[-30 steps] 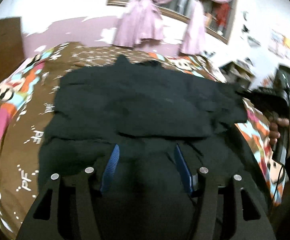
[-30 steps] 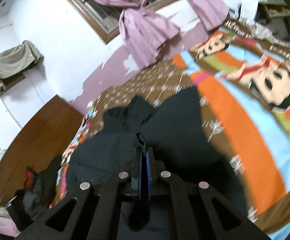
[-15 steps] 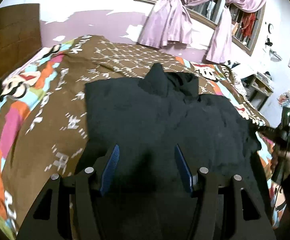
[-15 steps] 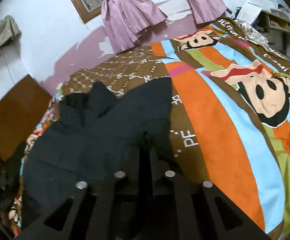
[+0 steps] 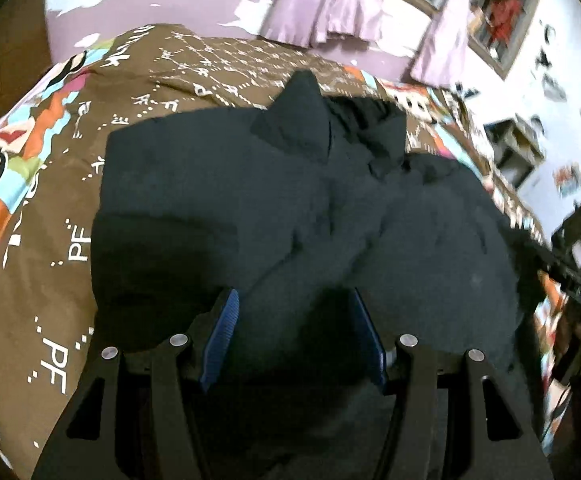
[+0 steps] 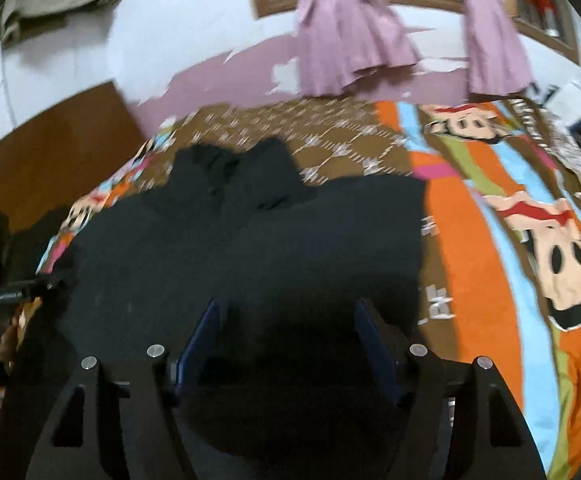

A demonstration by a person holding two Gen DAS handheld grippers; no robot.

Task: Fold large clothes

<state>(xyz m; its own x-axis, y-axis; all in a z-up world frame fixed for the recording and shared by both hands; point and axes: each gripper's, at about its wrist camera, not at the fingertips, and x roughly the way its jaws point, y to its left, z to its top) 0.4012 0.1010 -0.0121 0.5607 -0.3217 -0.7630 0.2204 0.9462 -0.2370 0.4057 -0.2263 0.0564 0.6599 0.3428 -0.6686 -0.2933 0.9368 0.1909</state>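
A large black garment (image 5: 290, 200) lies spread on the bed, its collar end bunched at the far side (image 6: 250, 176). My left gripper (image 5: 295, 316) hovers low over the near part of the garment. Its blue pads (image 5: 226, 320) stand apart with only flat cloth below them. My right gripper (image 6: 288, 328) hangs over the garment's near right part. Its jaws are opening and its pads (image 6: 202, 332) press on nothing; the black cloth lies loose beneath them. The near hem is hidden under both grippers.
The garment rests on a brown, orange and blue cartoon bedspread (image 6: 490, 240). A wooden headboard (image 6: 50, 144) stands at the left, with purple curtains (image 6: 346, 40) on the far wall. A shelf (image 5: 518, 148) stands to the right of the bed.
The right gripper, shut on a fold of the black cloth a second ago, has let it go and spread its jaws. Both grippers have sunk closer over the garment; the left jaws keep the same width.
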